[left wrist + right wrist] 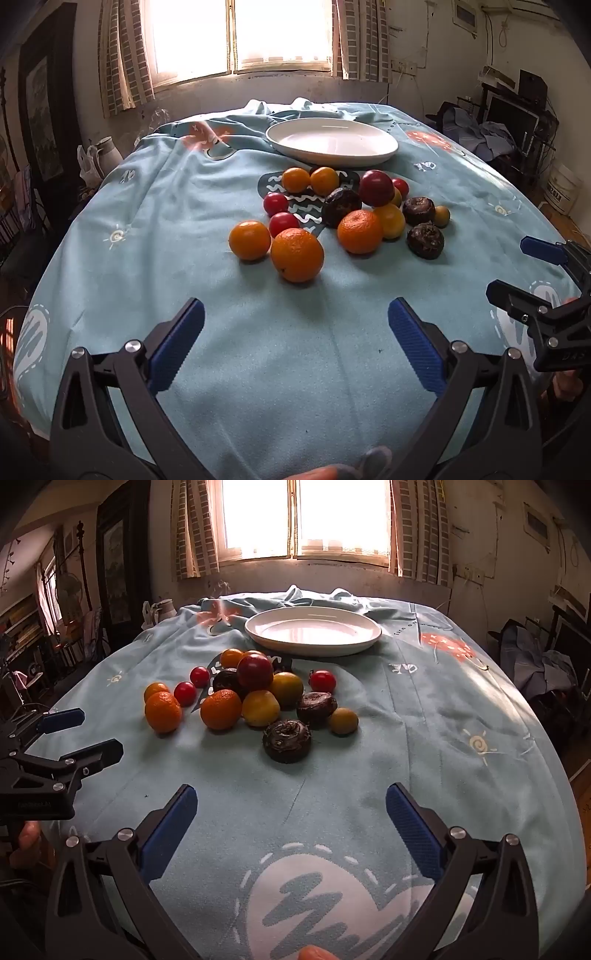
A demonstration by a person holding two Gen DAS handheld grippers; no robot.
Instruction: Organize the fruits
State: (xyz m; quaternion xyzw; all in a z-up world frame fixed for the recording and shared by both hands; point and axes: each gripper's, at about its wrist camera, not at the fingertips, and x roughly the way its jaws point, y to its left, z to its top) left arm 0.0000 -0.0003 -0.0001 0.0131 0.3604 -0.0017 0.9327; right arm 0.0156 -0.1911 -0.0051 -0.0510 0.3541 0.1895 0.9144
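- Left wrist view: the left gripper (295,325) is spread wide and holds nothing. The fruits (343,214) sit clustered at centre frame on the blue cloth (184,258), just below the empty white plate (331,141). I count three dark wrinkled ones and five orange ones. The right gripper (524,269) shows at the right edge.
- Right wrist view: the right gripper (291,805) is spread, empty. Only here a large white scribble print (332,897) shows at the bottom. The left gripper (85,734) is at the left edge.
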